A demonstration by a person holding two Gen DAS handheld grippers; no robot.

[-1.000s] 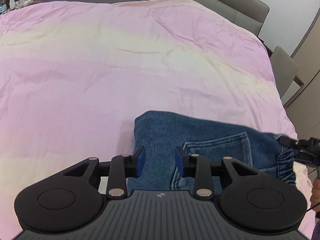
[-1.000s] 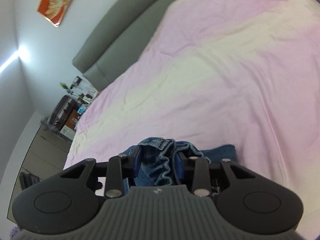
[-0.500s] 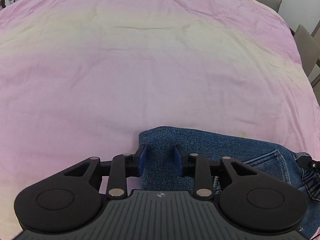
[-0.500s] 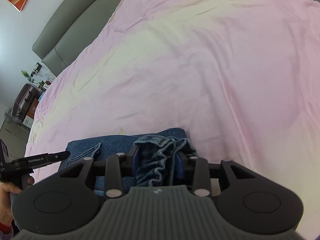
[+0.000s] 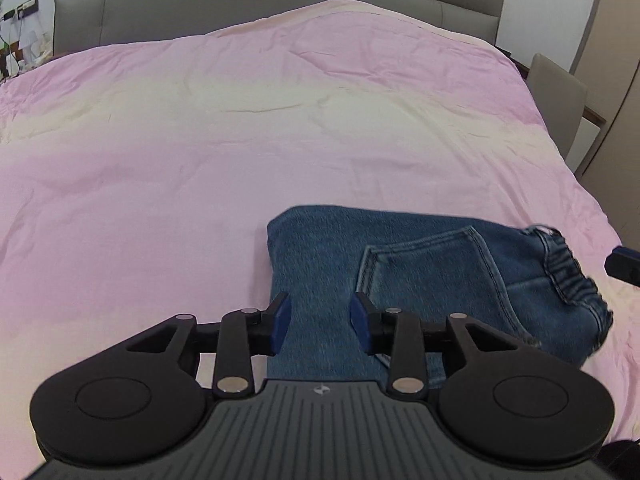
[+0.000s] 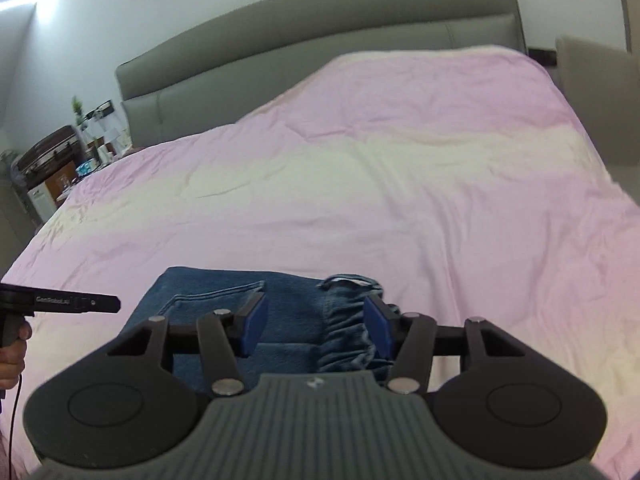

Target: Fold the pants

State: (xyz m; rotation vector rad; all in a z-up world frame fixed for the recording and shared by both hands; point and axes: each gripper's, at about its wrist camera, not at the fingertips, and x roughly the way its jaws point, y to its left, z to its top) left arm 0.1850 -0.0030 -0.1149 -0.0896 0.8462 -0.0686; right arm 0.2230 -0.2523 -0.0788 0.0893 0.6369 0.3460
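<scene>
The folded blue jeans (image 5: 400, 272) lie on the pink bedspread (image 5: 200, 160), back pocket (image 5: 432, 264) up and the gathered elastic waistband (image 5: 572, 276) at their right end. My left gripper (image 5: 319, 318) hovers open over the jeans' left part, with denim showing below the gap. My right gripper (image 6: 316, 324) has its jaws opening. The waistband (image 6: 348, 332) lies between them against the right pad, and the left pad stands clear of it. The left gripper (image 6: 80, 304), held by a hand (image 6: 12, 344), also shows at the left of the right wrist view.
A grey padded headboard (image 5: 280, 4) closes the far end of the bed. A grey chair (image 5: 556, 92) stands at the right side. A nightstand with a case and small items (image 6: 52, 168) is at the far left. The bedspread (image 6: 360, 200) stretches wide beyond the jeans.
The right gripper's jaws have spread and released the bunched waistband, which now rests on the bed. Its view has rolled level. The left gripper has shifted along the jeans.
</scene>
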